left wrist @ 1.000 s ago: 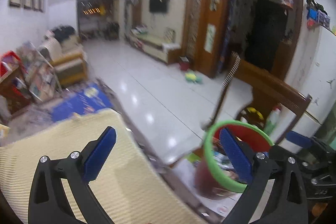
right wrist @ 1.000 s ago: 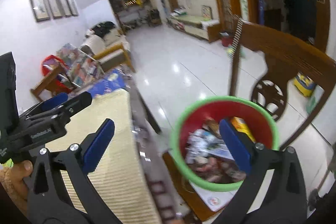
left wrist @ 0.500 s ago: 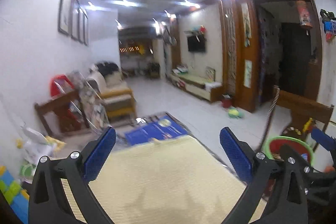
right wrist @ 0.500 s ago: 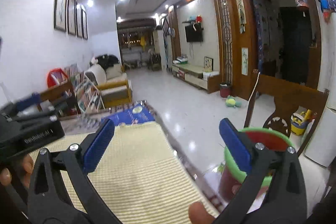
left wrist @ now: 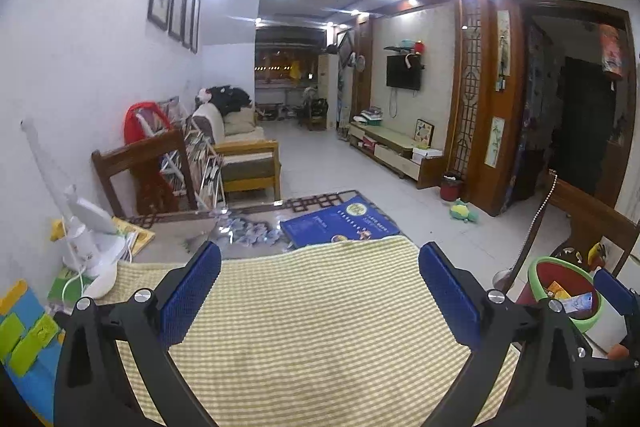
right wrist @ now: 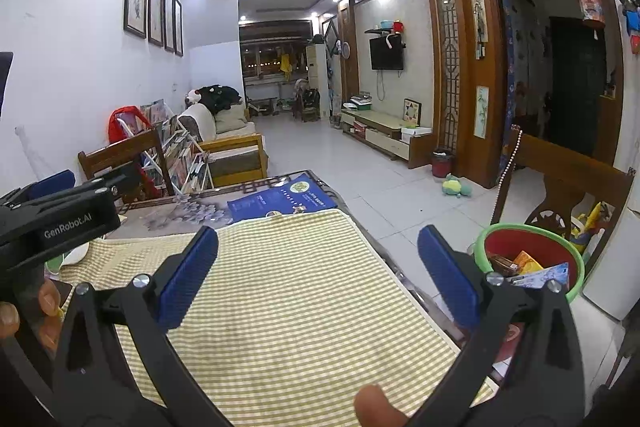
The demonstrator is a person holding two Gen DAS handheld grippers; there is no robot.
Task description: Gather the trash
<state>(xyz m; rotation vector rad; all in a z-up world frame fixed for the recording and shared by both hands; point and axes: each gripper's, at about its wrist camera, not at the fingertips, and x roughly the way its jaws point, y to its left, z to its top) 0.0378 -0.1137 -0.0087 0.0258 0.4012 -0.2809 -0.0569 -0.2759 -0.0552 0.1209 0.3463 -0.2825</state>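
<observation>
Both grippers are hovering over the yellow checked cloth (left wrist: pixel 320 327) covering the near part of the surface, jaws spread wide apart on both, nothing between them. Left gripper (left wrist: pixel 318 297) is sitting mid-cloth; right gripper (right wrist: pixel 318 277) is sitting beside it, with the left unit's black body showing at the left edge of the right wrist view (GenRobot.AI lettering readable) and the person's fingers (right wrist: pixel 48 301) wrapping under it. A fingertip is also poking in at the bottom of the right view. Trash is lying in the red bin with the green rim (right wrist: pixel 532 255), standing off the right edge of the surface, beside the cloth; wrappers (right wrist: pixel 524 263) are piling inside it, some sticking up past the rim. No loose trash is showing on the cloth. At the left edge of the surface a small white fan (left wrist: pixel 90 239) is standing near the wall. Past the cloth a blue book (left wrist: pixel 340 223) is lying flat on the patterned top, its near edge touching the cloth. Behind the bin a dark wooden chair (right wrist: pixel 568 175) is standing. Further out: a green plush toy (right wrist: pixel 456 185) is lying on the white tiled floor, a wooden sofa (right wrist: pixel 232 143) is standing along the left wall, and a TV (right wrist: pixel 386 53) is hanging on the far right wall.
</observation>
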